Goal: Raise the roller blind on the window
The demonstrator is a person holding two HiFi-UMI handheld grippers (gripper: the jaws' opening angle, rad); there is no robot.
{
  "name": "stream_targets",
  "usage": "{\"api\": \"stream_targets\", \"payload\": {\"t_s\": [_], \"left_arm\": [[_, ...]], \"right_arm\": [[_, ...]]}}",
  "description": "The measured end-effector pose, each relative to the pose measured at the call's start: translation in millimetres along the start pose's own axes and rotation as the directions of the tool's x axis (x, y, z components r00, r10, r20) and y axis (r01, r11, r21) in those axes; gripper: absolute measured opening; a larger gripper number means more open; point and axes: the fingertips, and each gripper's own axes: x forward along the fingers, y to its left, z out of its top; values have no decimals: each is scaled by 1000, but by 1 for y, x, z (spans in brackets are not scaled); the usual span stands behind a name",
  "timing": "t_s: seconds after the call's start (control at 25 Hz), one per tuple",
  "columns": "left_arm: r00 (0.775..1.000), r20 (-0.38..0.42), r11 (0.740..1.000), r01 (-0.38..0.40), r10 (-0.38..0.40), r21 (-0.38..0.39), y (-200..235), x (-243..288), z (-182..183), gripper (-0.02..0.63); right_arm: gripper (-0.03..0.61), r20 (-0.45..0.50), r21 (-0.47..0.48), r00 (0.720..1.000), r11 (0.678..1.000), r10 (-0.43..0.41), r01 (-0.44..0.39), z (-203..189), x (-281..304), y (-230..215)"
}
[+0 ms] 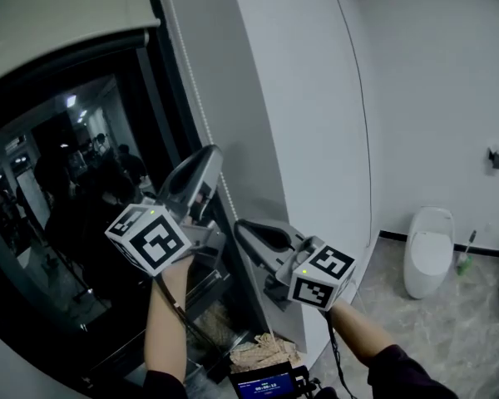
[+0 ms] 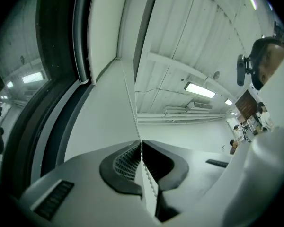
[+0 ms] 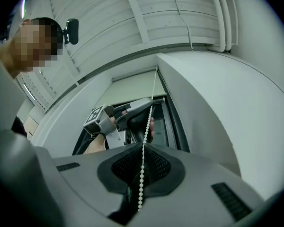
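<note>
The pale roller blind (image 1: 58,11) covers only the top of the dark window (image 1: 75,223), its lower edge high up. A white bead chain (image 1: 201,110) hangs down the window's right frame. My left gripper (image 1: 211,153) is the upper one and is shut on the bead chain (image 2: 130,103), which passes between its pads (image 2: 125,162). My right gripper (image 1: 242,225) sits just below and to the right of it, also shut on the bead chain (image 3: 146,122). In the right gripper view the left gripper (image 3: 132,109) is just above, with the blind (image 3: 132,85) beyond it.
A white wall pillar (image 1: 303,98) stands right of the window. A toilet (image 1: 428,252) and a brush (image 1: 465,254) are on the tiled floor at the right. A small screen (image 1: 266,384) and a woven bundle (image 1: 262,354) lie below my arms. The glass reflects people.
</note>
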Motion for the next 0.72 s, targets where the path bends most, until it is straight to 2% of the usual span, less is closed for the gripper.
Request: {"api": "stream_targets", "payload": {"t_s": [0.24, 0.36, 0.44, 0.52, 0.56, 0.64, 0.72], "left_arm": [[992, 16, 988, -127, 126, 83, 19, -20, -11, 17], [986, 40, 983, -164, 161, 84, 26, -26, -8, 18], [983, 64, 982, -177, 173, 72, 28, -31, -7, 18], [974, 86, 970, -219, 210, 111, 30, -44, -11, 18], [966, 96, 953, -255, 242, 162, 31, -53, -14, 18], [946, 108, 899, -324, 305, 294, 30, -70, -26, 18], [937, 94, 846, -344, 335, 409, 25, -77, -47, 18]], "right_arm": [[18, -56, 27, 998, 999, -32, 34, -21, -11, -18], [18, -36, 49, 998, 998, -48, 50, -21, -16, -24], [18, -21, 24, 998, 998, -61, 61, -17, -16, -27], [18, 13, -21, 997, 997, -71, 71, -10, -16, -28], [18, 41, -41, 996, 996, -76, 78, -6, -17, -29], [18, 99, -81, 991, 992, -92, 100, 4, -19, -30], [18, 119, -134, 988, 985, -95, 111, 7, -17, -28]]}}
